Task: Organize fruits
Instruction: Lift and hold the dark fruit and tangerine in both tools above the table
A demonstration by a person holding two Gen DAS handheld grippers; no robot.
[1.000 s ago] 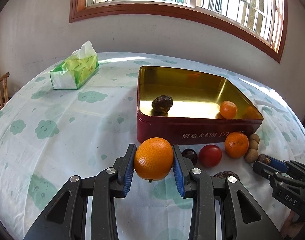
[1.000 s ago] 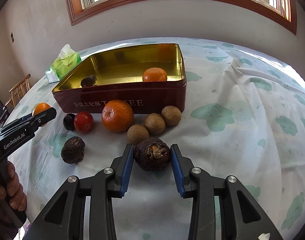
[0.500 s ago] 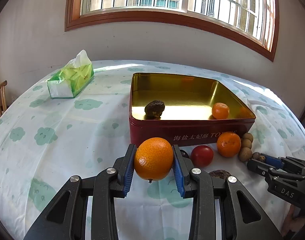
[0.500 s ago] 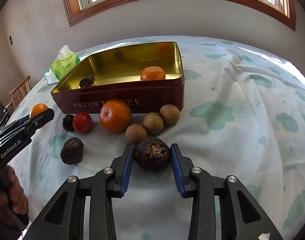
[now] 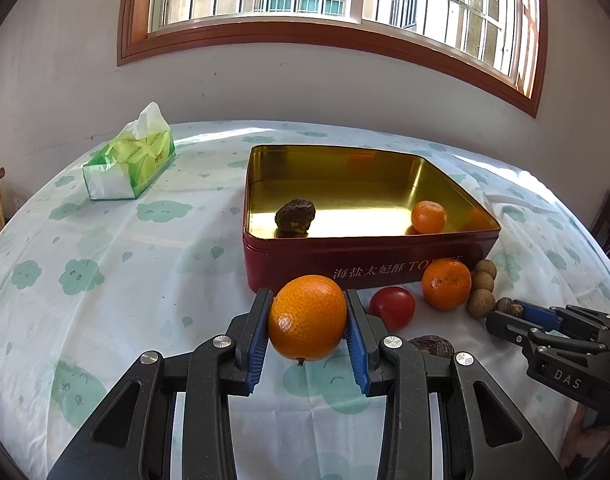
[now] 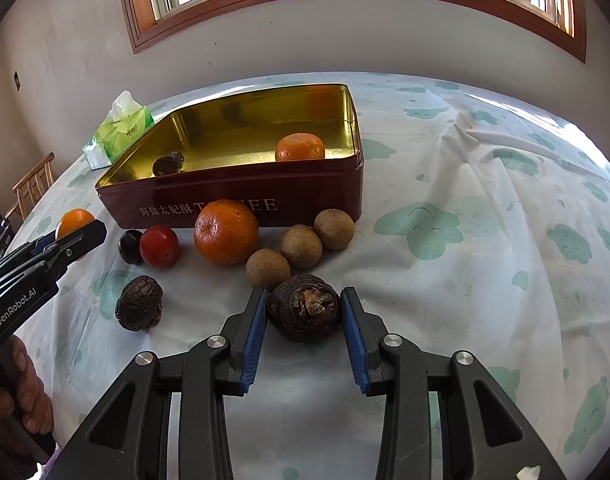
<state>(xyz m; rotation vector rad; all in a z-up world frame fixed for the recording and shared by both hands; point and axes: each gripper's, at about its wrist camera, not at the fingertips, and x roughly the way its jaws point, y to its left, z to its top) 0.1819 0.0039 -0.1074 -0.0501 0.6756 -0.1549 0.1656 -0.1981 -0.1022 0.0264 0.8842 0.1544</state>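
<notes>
Two fruits are in hand at once: the left gripper has its blue-padded jaws closed on a large orange, held clear above the bench just short of the red tin, while the right gripper brackets a dark, rough-skinned fruit that looks to sit on the cloth; its left pad touches the skin, but a sliver of gap shows on the right, so I cannot tell whether that grip is made. Inside the tin's gold interior lie a small orange and a dark wrinkled fruit. Waiting along the tin's front wall are another orange, a red tomato, a small black fruit, three brown longan-like balls and a second wrinkled dark fruit. The step looks like carrying to the tin; next, the left load needs lifting over the near rim and releasing low, so it does not roll into the fruit already there. Readable writing: the tin's side carries "海盐太妃酥 TO…EE", partly hidden by fruit; the left tool's body reads "GenRobot.AI", the right tool's "DAS". A green tissue pack has print too small to read.
</notes>
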